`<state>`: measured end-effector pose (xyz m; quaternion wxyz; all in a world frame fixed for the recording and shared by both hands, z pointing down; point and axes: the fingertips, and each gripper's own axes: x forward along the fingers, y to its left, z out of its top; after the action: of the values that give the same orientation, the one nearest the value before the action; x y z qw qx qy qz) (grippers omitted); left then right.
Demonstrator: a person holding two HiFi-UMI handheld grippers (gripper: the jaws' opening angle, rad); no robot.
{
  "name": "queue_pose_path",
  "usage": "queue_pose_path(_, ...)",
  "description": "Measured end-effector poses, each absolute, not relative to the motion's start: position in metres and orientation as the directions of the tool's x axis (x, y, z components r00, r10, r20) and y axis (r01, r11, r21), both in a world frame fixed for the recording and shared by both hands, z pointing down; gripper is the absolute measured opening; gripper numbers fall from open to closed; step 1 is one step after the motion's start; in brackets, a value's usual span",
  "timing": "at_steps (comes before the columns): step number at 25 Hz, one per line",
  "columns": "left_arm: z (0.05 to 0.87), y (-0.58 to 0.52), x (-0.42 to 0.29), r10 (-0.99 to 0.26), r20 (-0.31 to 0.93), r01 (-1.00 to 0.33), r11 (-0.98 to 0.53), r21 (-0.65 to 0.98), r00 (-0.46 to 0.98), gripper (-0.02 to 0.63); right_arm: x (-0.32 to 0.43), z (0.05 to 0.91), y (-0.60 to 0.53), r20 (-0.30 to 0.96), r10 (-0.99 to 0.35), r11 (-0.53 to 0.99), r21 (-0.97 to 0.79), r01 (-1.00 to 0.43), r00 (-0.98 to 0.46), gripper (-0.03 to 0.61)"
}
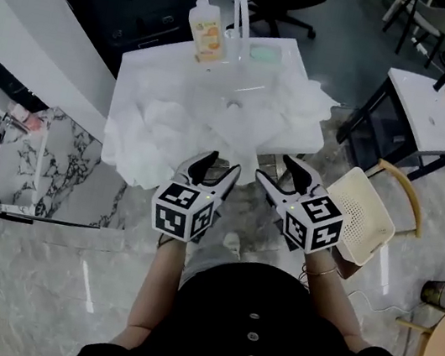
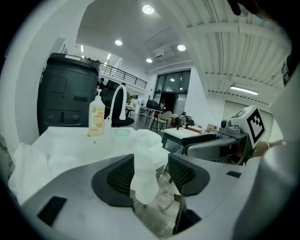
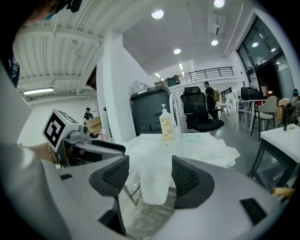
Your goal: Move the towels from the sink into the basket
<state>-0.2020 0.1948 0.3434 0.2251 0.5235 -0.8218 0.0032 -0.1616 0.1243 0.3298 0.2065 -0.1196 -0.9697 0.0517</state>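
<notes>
Towels (image 1: 162, 132) overhang sink (image 1: 135, 72); left tongs (image 1: 221, 165) and right tongs (image 1: 276, 169) gape around their flaps.

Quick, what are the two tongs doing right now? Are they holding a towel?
Left tongs: open, with a flap of white towel hanging between them, not pinched.
Right tongs: open, with a flap of white towel between them too.

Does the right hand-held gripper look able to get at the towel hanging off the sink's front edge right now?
Probably yes. The right hand-held gripper has its jaws apart, with a hanging fold of the towel between them and nothing in the way. Closing should catch it.
</notes>
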Motion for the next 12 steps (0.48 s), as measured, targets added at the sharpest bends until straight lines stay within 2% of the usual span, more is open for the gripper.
queue_pose_path(12,0.347,0.183,-0.271,-0.864,0.396,-0.895,0.407,0.183,-0.311,0.206,-0.228,0.335,0.106,0.388,0.195,0.979,-0.134,0.154,-0.901,0.278)
